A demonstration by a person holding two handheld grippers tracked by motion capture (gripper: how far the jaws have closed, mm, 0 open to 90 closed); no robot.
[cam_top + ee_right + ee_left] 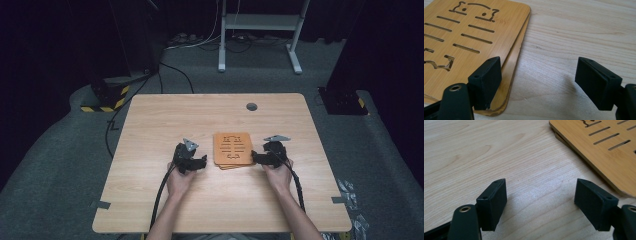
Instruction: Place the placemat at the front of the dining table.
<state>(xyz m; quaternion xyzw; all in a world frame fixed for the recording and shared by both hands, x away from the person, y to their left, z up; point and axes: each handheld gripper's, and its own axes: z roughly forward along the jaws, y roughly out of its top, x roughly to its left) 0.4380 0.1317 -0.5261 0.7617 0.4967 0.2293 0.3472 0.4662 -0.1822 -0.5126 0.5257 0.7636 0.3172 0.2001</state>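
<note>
My left tool (202,161) and right tool (256,158), both released, flank the stacked boards (233,149) mid-surface (165,115). Approach step, I judge; next, my right closes on the edge at nine o'clock.

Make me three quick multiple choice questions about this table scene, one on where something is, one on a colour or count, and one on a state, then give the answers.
1. Where do the wooden mats lie?
A. between the two grippers
B. at the table's far left corner
C. on the floor

2. How many mats are in the pile?
A. one
B. more than one
C. none

3. How do the right gripper jaws stand?
A. shut on a mat
B. open
C. shut on nothing

Answers: 1 A, the high view shows the left gripper on one side and the right gripper on the other. 2 B, a lower edge peeks out under the top mat. 3 B, bare table shows between them.
</note>
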